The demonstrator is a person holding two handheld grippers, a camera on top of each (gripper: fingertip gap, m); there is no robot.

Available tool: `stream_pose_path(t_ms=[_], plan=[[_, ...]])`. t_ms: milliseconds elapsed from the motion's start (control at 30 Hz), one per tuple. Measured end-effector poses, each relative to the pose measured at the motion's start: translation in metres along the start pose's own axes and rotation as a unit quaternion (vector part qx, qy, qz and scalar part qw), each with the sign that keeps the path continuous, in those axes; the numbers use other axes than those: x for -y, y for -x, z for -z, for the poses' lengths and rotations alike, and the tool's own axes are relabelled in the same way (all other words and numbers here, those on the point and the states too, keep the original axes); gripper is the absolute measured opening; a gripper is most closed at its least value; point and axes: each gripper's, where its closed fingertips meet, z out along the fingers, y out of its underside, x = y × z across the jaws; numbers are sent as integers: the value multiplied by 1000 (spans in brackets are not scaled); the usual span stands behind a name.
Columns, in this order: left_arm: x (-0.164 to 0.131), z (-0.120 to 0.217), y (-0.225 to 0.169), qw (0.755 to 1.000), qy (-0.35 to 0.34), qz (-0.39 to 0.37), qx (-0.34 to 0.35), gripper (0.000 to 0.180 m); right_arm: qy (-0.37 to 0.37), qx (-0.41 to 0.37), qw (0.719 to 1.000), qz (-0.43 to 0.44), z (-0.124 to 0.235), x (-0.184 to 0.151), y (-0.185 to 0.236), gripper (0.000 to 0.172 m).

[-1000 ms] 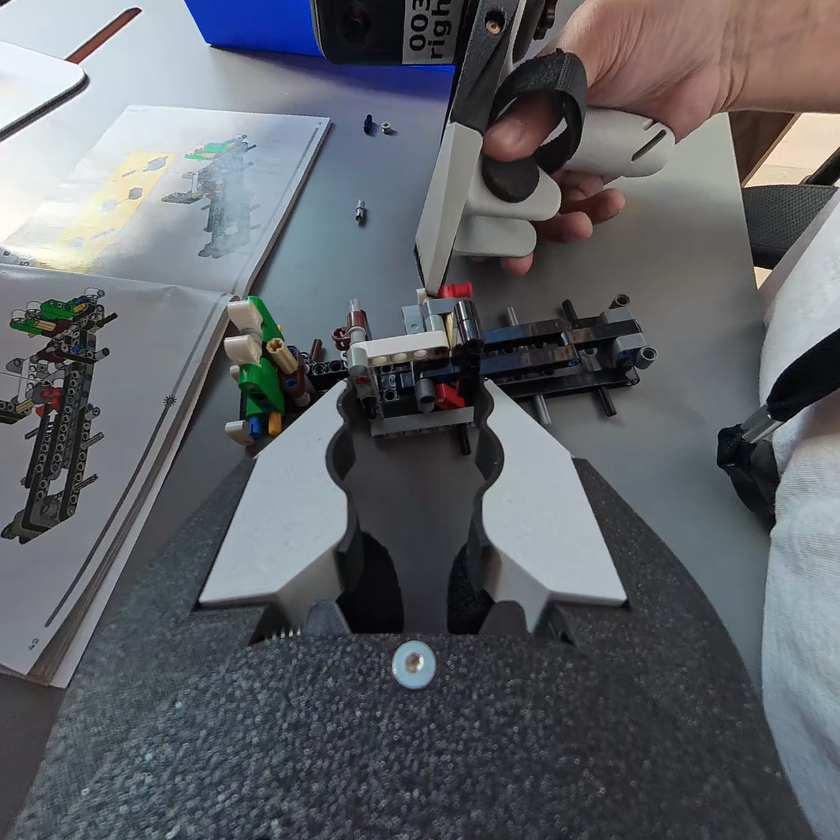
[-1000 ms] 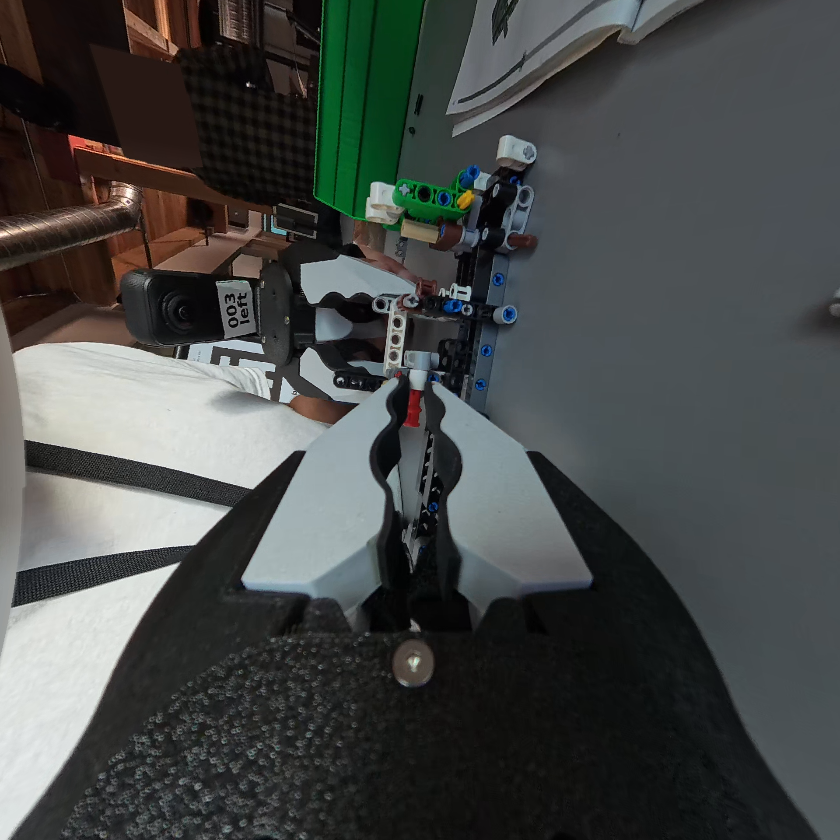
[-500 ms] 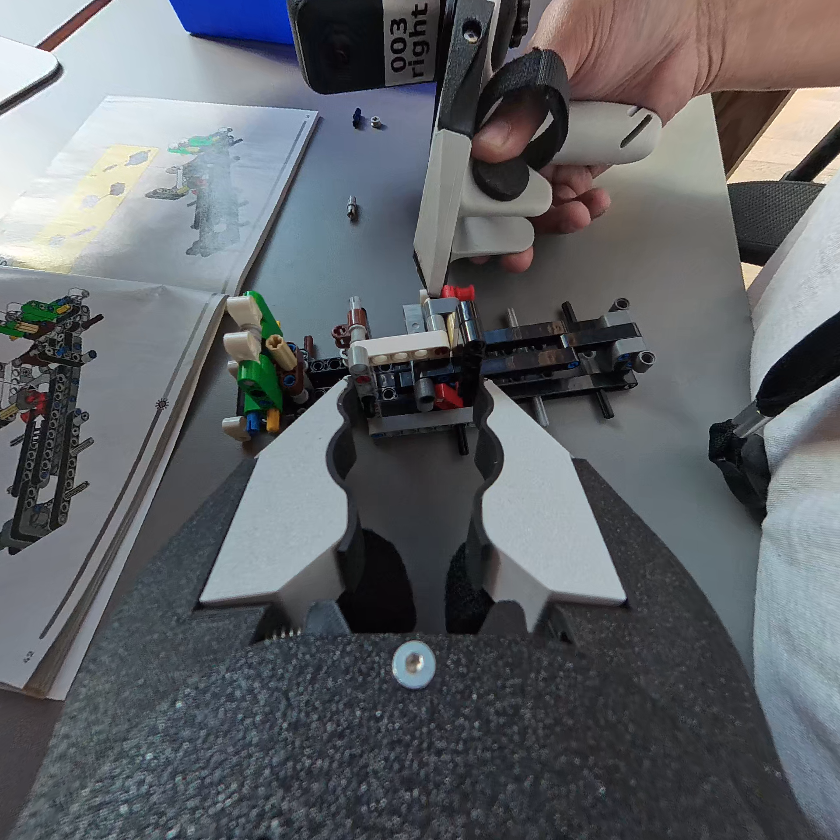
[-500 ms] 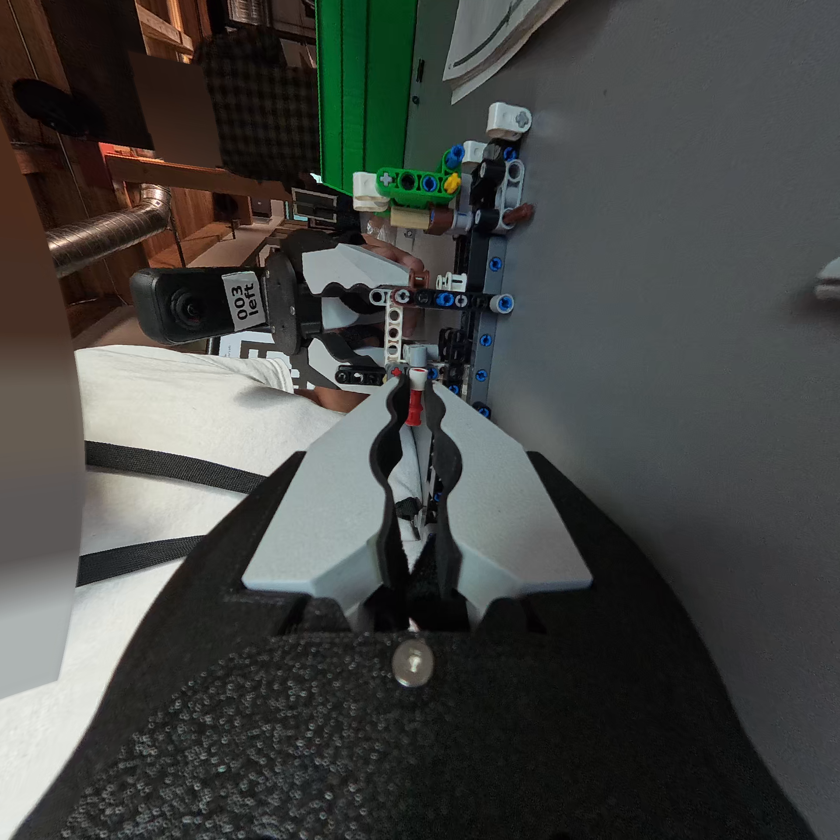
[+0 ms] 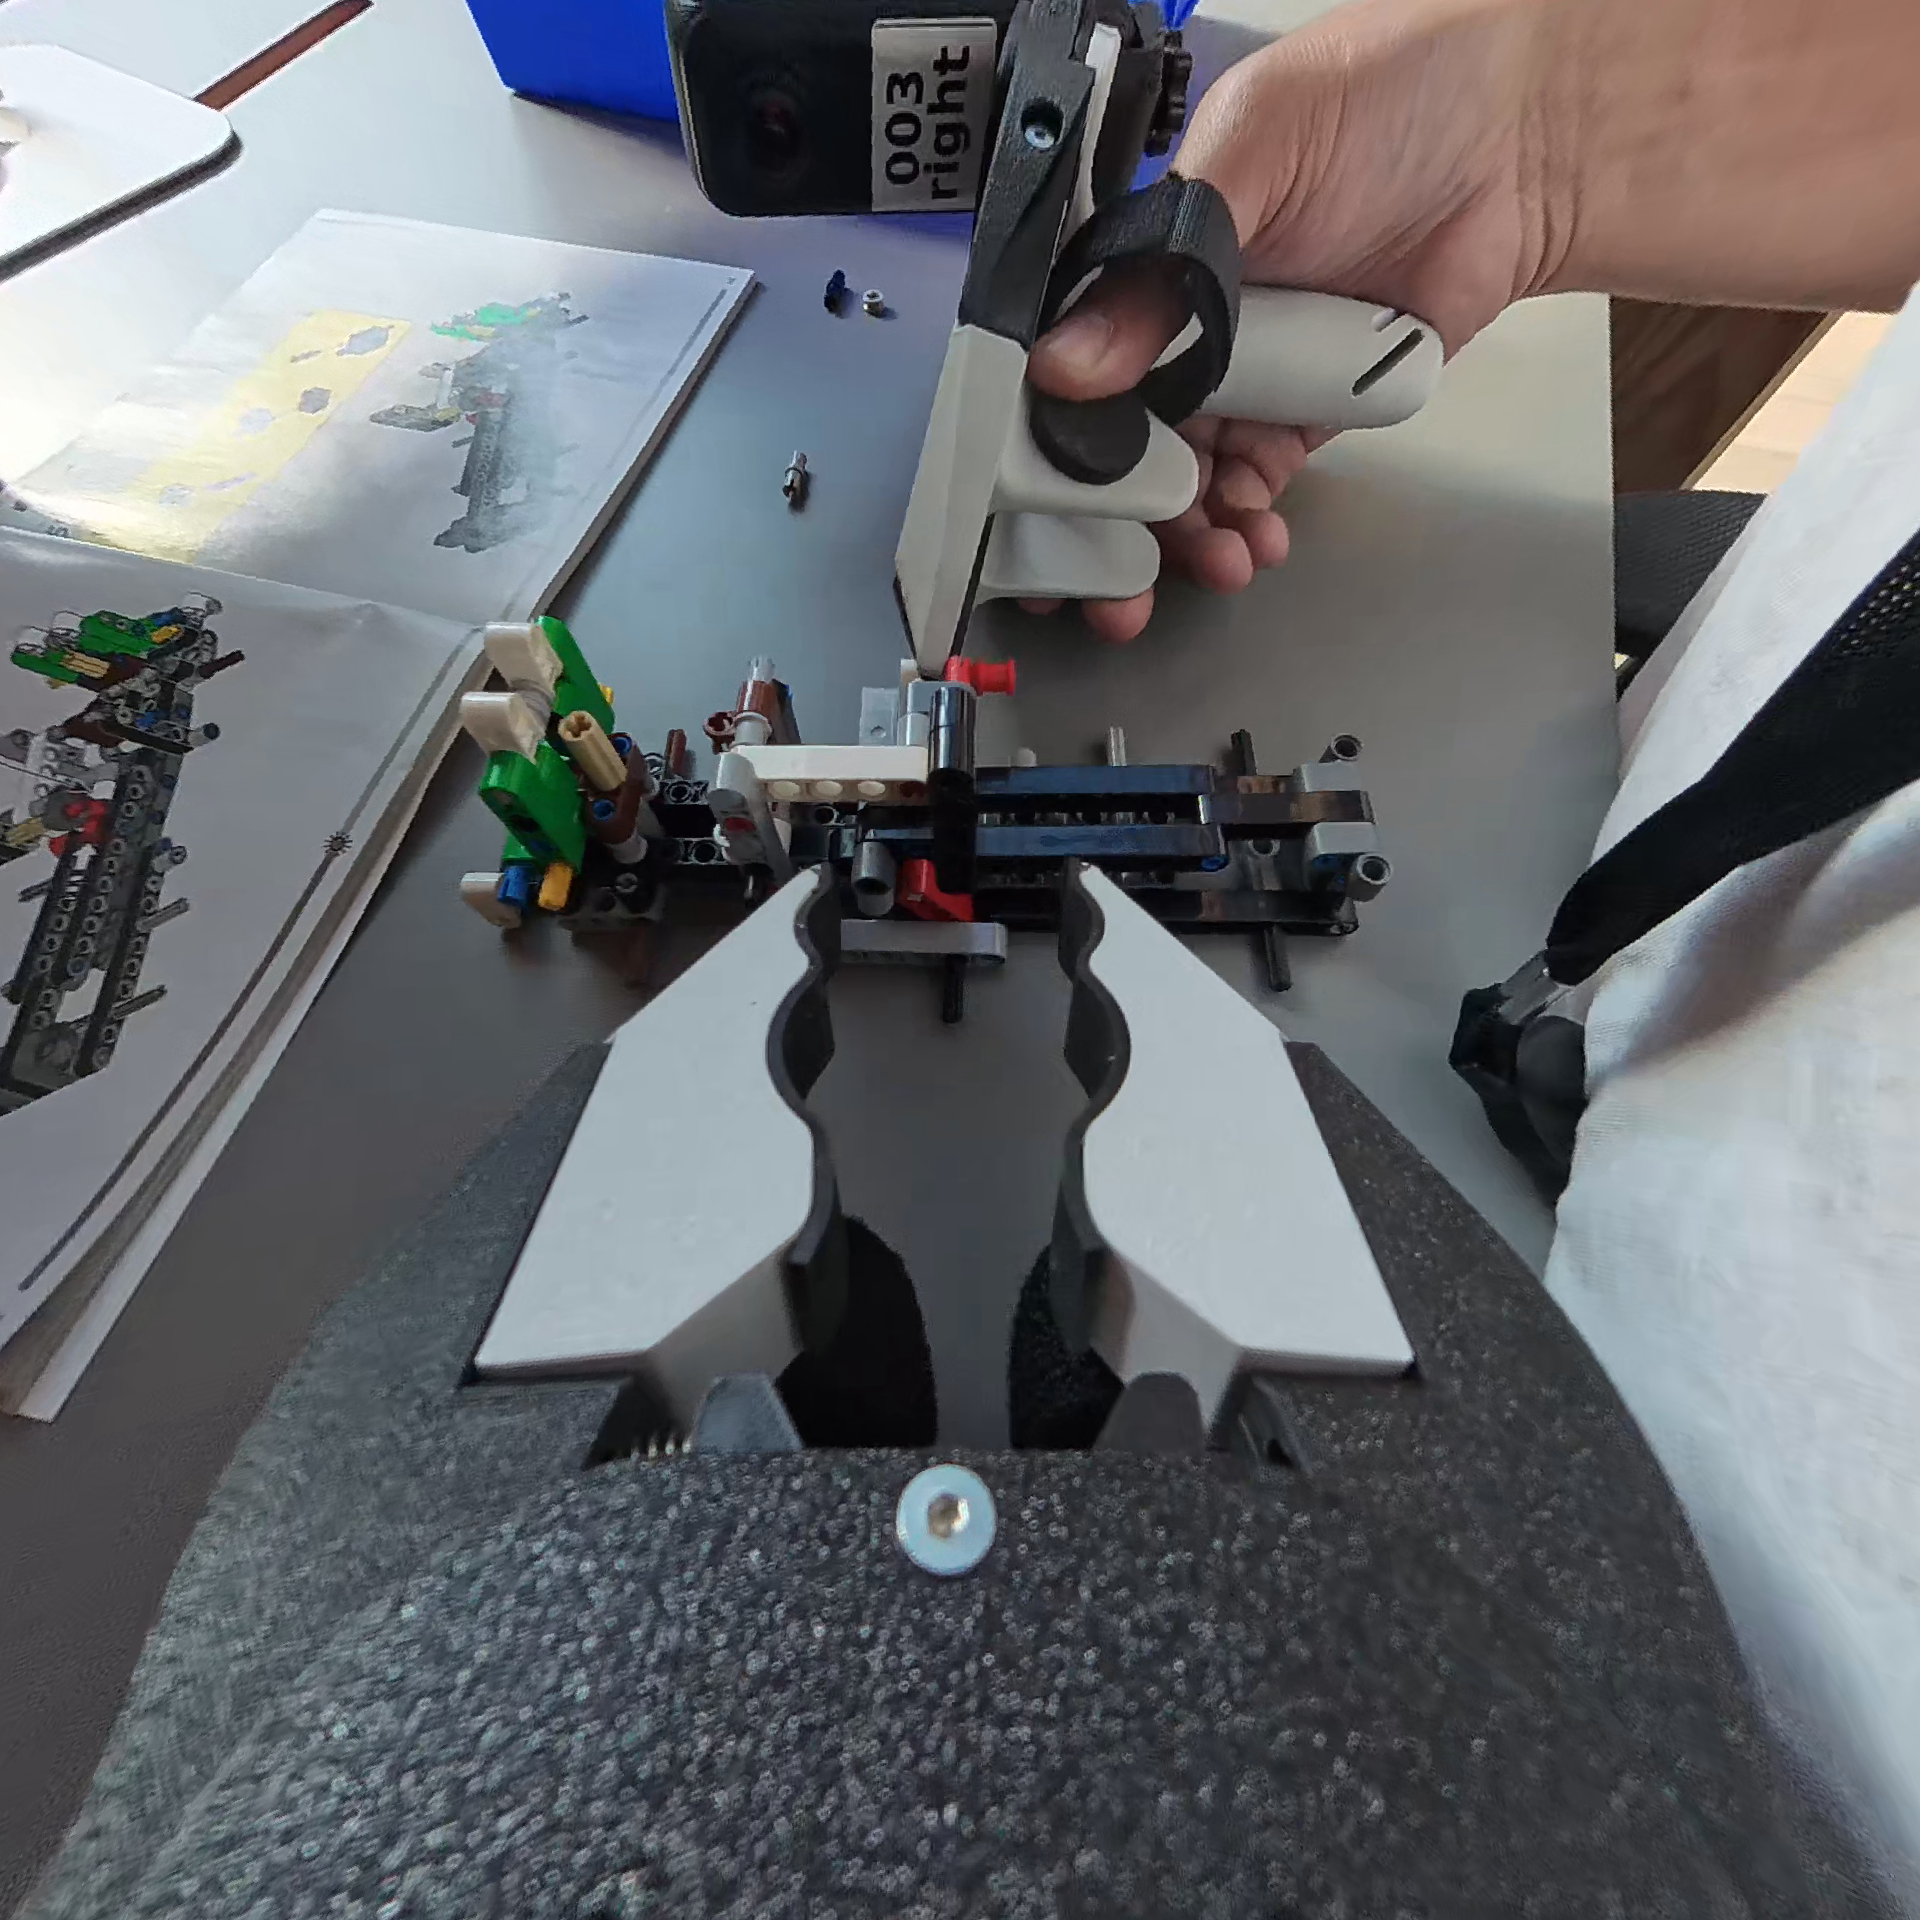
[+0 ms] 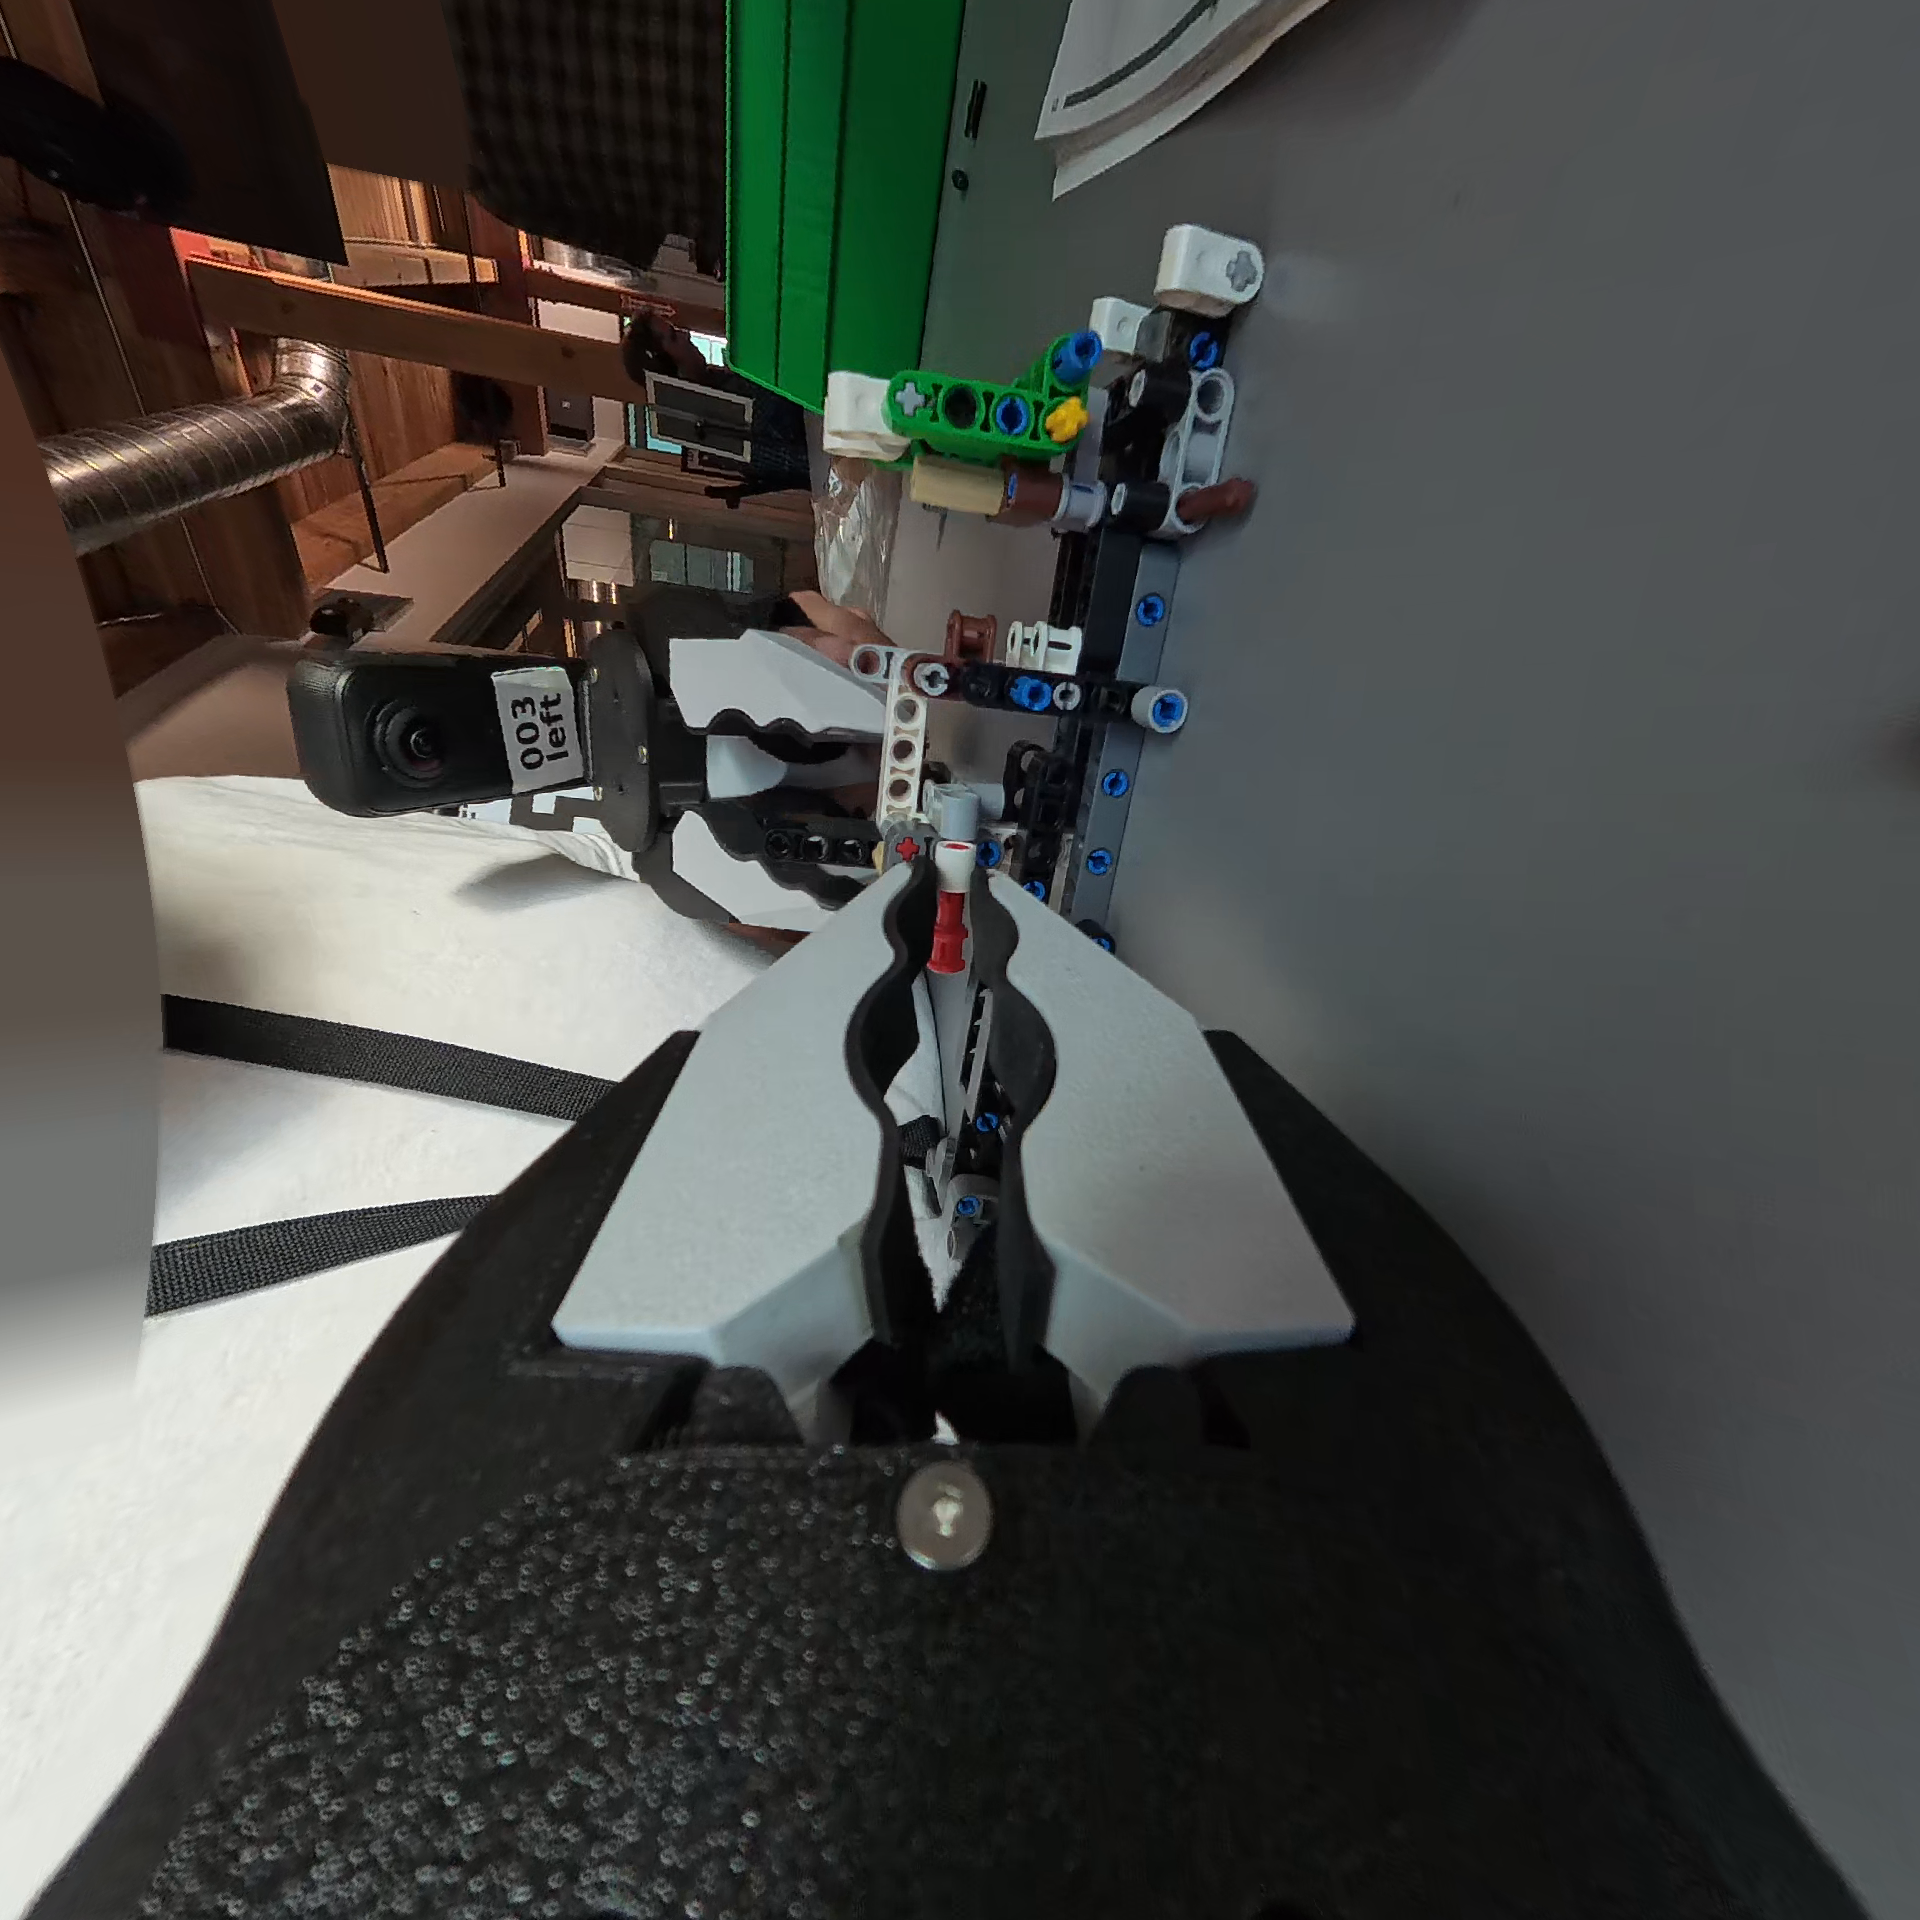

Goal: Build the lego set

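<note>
A red pin [image 6: 948,928] with a white tip sits pinched between the fingertips of the right gripper [image 6: 950,914]; both black pads press on it. In the left wrist view the same pin [image 5: 982,675] projects sideways from the tip of the right gripper [image 5: 935,649], directly above the far edge of the model [image 5: 1091,821]. The pin's white end meets a grey connector [image 6: 961,805] on the model [image 6: 1122,675].

The model is a long frame of black and grey beams lying on the grey table [image 5: 1403,644], with a white beam [image 5: 831,769] on top, a red piece [image 5: 925,883] at its near side and a green block [image 5: 540,769] with white and tan parts at its left end.

The left gripper [image 5: 945,914] stands spread at the model's near side. Its fingertips flank a grey beam [image 5: 925,940] and the red piece; a gap shows between each pad and these parts, so nothing is gripped.

A hand [image 5: 1382,208] holds the right gripper's handle from the far right. Its camera [image 5: 831,104] bears a label.

To the left lies an open booklet [image 5: 208,727] with printed pictures. Three small loose parts [image 5: 798,478] lie on the far table. A blue box [image 5: 582,52] stands at the far edge; the right wrist view shows a green box [image 6: 842,187] beyond the model. White cloth with a black strap [image 5: 1766,727] fills the right side.
</note>
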Motion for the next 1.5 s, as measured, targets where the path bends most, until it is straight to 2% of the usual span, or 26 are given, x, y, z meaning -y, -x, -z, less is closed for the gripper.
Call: stream_pose_path(t_ms=[67,267,433,533,967,1500], plan=[[1,-4,-4,1000,0,10,-1,41,2,0,1000,2,0,0,0,5],[12,0,5,999,-30,6,36,24,-2,-1,1000,2,0,0,0,5],[11,-7,-1,1000,-25,-4,17,21,4,-1,1000,5,-1,-1,1,5],[12,-8,0,1000,-28,-5,13,12,4,0,1000,2,-1,-1,1,5],[12,-8,2,999,-38,-5,-20,12,16,5,1000,-1,-1,-4,1,5],[12,-7,2,999,-30,-5,-44,12,23,-42,995,87,-1,-6,-1,4]])
